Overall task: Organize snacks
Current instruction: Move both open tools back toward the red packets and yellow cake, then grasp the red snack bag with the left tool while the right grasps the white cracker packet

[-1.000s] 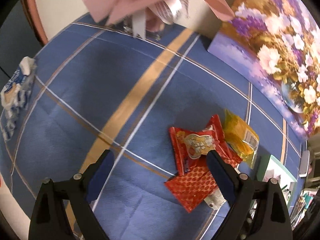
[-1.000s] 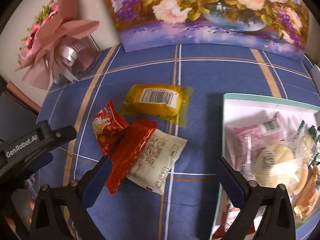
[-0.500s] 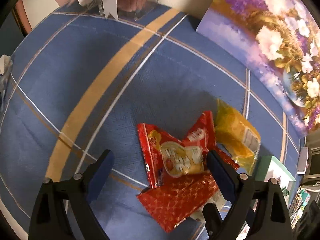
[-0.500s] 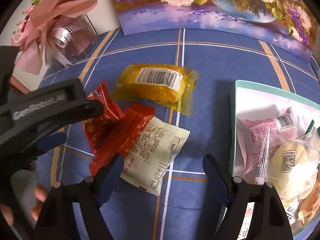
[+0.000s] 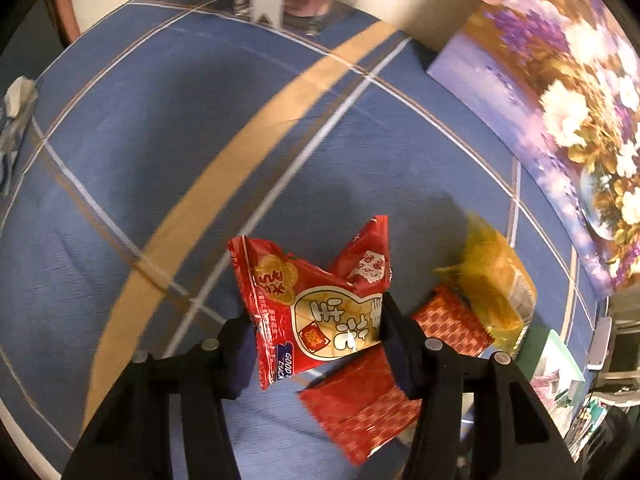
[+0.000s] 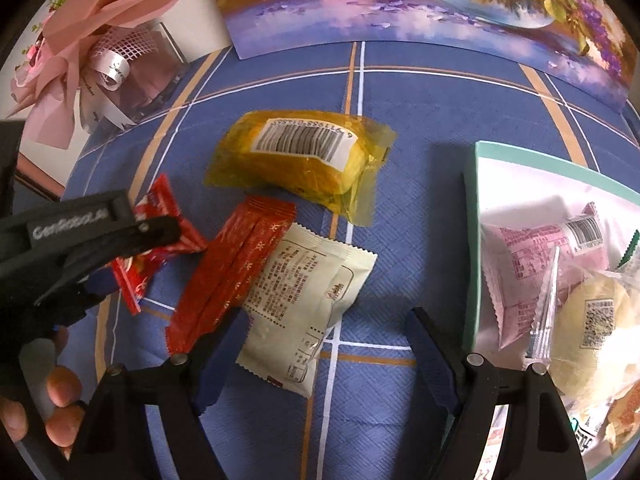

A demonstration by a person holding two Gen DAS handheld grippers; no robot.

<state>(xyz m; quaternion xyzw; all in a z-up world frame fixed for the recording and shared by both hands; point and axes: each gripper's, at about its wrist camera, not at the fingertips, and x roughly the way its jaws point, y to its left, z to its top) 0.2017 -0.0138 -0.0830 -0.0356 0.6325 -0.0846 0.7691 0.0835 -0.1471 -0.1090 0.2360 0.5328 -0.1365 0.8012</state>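
My left gripper (image 5: 318, 324) points down at a red snack packet (image 5: 288, 280) on the blue tablecloth. Its jaws are closing and both pads press the packet's sides. Beside it lie a red patterned packet (image 5: 360, 396) and a yellow packet (image 5: 496, 280). In the right wrist view my right gripper (image 6: 326, 320) hangs open just above a cream packet (image 6: 304, 292), not touching it. The red patterned packet (image 6: 236, 264) overlaps the cream packet's left edge, and the yellow packet (image 6: 304, 160) lies behind. A teal-rimmed tray (image 6: 472, 240) at the right holds several wrapped snacks.
A pink bouquet box (image 6: 80, 60) stands at the back left and a flower painting (image 6: 400, 8) leans along the back. A person's fingers (image 6: 60, 400) show at the lower left. A white and blue pack (image 5: 16, 120) lies at the cloth's left edge.
The left gripper came down over the red snack packet and its jaws narrowed onto it. The right gripper sank toward the cream packet and its jaws narrowed a little.
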